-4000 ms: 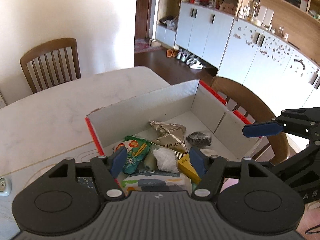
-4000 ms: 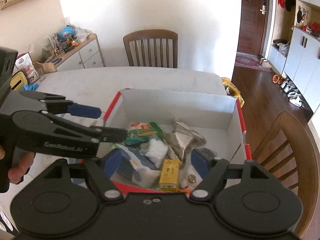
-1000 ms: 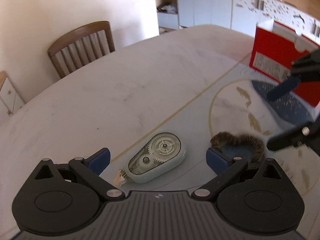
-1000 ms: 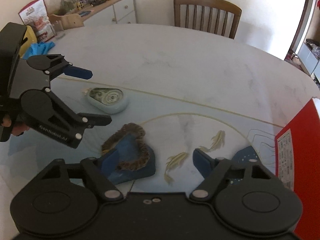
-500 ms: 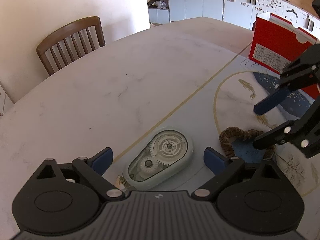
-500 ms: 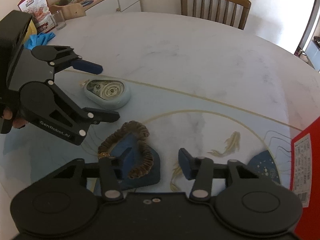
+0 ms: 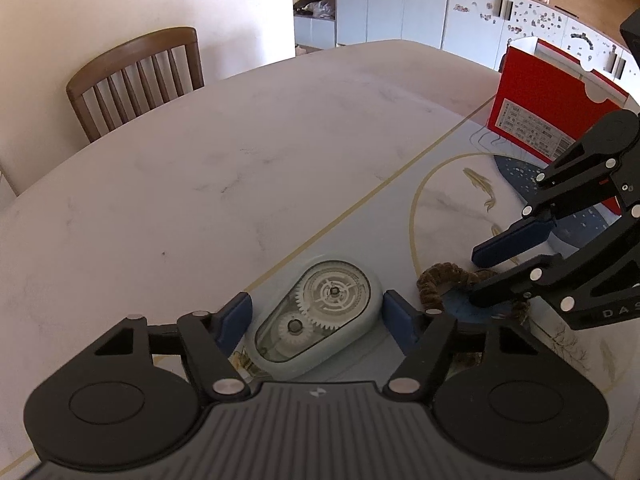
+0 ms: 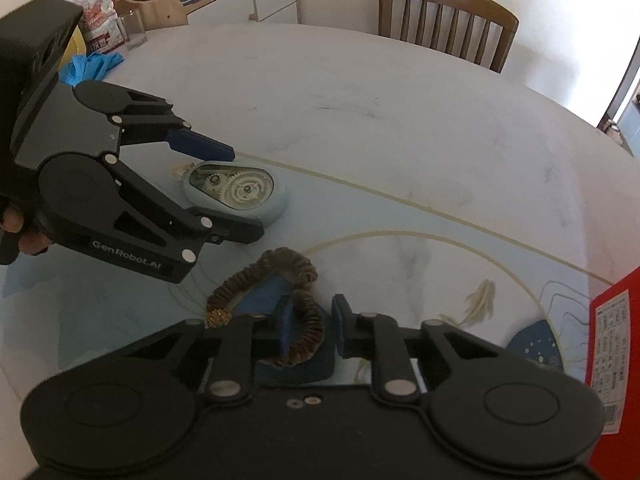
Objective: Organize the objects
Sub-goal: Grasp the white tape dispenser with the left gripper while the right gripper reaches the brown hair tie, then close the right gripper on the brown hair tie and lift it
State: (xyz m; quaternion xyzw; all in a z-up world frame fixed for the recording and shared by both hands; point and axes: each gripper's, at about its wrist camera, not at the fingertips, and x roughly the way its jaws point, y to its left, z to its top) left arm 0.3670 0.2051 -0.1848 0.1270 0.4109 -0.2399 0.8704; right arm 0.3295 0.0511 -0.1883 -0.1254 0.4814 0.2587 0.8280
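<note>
A pale blue correction-tape dispenser (image 7: 316, 312) with clear gears lies on the table mat. My left gripper (image 7: 316, 320) is open with one finger on each side of it, close but with small gaps; both show in the right wrist view, dispenser (image 8: 236, 192) and left gripper (image 8: 228, 192). A brown scrunchie (image 8: 296, 320) lies just right of the dispenser. My right gripper (image 8: 310, 324) straddles the scrunchie's near loop, its jaws narrowed but a gap still shows. The scrunchie (image 7: 436, 284) and right gripper (image 7: 488, 276) show in the left wrist view.
A red cardboard box (image 7: 552, 108) stands at the table's right edge, also in the right wrist view (image 8: 616, 344). A wooden chair (image 7: 136, 76) stands at the far side. A glass (image 8: 132, 32), a blue cloth (image 8: 88, 66) and a snack bag (image 8: 96, 20) are at the far left.
Both grippers left the box and came down to the table. Over the last second my left gripper closed in around the dispenser and my right gripper narrowed around the scrunchie.
</note>
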